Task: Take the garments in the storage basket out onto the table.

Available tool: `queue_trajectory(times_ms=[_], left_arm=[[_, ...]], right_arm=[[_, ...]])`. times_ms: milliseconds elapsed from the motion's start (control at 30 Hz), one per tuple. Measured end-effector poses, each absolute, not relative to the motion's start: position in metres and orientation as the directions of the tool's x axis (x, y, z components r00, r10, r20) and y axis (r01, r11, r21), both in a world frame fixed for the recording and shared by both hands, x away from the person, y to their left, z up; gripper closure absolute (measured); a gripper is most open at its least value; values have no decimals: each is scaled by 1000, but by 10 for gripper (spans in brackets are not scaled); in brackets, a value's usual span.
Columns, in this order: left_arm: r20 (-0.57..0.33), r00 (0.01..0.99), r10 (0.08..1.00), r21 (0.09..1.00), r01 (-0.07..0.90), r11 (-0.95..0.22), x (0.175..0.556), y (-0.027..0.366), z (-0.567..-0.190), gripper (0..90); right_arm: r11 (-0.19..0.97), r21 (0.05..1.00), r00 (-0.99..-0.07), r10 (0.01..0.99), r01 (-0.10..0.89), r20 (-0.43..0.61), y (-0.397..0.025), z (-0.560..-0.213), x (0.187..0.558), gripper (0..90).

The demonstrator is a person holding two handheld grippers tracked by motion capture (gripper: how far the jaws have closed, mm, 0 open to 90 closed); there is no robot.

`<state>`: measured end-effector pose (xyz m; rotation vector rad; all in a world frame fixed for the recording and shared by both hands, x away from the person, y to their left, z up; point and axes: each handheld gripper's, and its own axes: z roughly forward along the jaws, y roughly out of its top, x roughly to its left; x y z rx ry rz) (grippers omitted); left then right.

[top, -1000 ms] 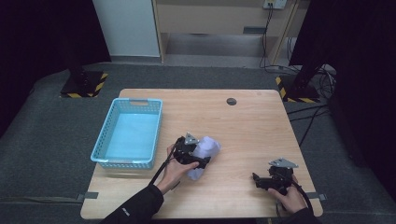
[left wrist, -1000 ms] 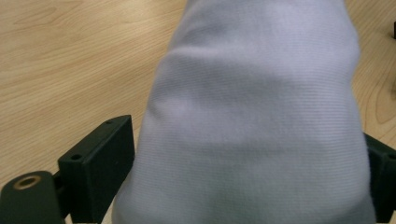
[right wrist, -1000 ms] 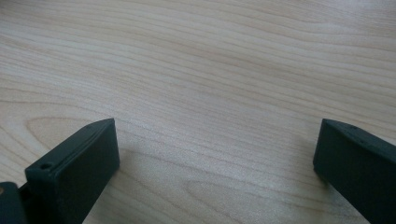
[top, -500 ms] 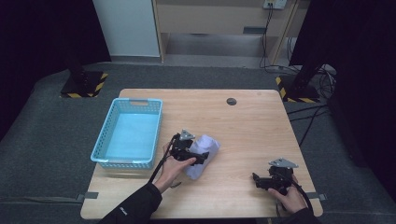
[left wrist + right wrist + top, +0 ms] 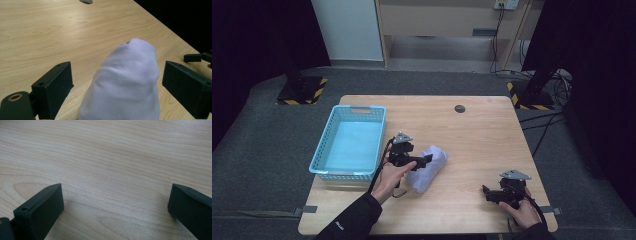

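A pale lavender rolled cloth (image 5: pixel 428 168) lies on the wooden table (image 5: pixel 482 135) near its middle. My left gripper (image 5: pixel 422 161) is open over the cloth's left end. In the left gripper view the cloth (image 5: pixel 127 82) bulges up between the two spread jaws, which stand clear of it on both sides. My right gripper (image 5: pixel 488 193) rests open near the table's front right edge. Its jaws, in the right gripper view, are wide apart over bare wood (image 5: pixel 112 170) with nothing between them.
A light blue plastic basket (image 5: pixel 350 142) stands at the table's left side, beside the left hand. A small dark round hole (image 5: pixel 459 108) sits near the table's far edge. The right gripper's tips (image 5: pixel 197 57) show far off in the left gripper view.
The left gripper has edged slightly toward the far side along the cloth. The right gripper has stayed where it was.
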<state>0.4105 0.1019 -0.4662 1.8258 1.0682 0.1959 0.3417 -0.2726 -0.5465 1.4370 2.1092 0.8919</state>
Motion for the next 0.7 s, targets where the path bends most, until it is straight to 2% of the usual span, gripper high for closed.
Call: queue_trajectory(times_ms=[700], left_arm=[[-296,594,748,843,531,-88,405,109,-449,85]], right_arm=[[254,716,-367,930,650,3,-273,-547,342,5]])
